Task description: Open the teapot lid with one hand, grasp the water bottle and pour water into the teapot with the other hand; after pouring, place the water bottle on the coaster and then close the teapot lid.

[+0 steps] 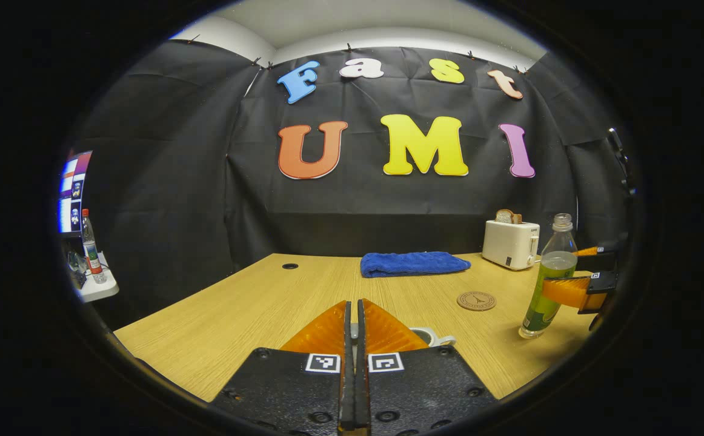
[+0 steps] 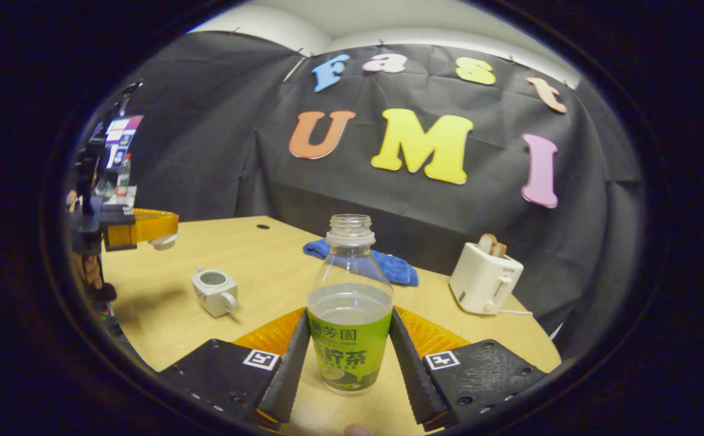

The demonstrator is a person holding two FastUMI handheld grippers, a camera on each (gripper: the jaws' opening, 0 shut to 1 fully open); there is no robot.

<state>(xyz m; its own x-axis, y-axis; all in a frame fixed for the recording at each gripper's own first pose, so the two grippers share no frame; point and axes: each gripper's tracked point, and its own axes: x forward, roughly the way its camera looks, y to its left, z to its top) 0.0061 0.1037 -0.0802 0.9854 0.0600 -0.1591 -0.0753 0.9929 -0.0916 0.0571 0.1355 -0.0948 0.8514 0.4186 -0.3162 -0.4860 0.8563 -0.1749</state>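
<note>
— Biggest risk from here?
— Spilling. Uncapped water bottle point(image 2: 349, 315), standing right of the teapot point(image 2: 214, 292), squeezed low on its label by right gripper point(image 2: 352, 357); tipped fast, could overshoot that small mouth.
— And the teapot?
— Open. Teapot lid point(image 2: 163, 242) pinched in left gripper point(image 1: 355, 318), raised above the teapot.

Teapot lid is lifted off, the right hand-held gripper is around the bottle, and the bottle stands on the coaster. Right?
Not quite. The clear green-labelled water bottle stands on the bare wooden table, beside the round brown coaster, not on it, as the left gripper view shows. The rest holds.
</note>
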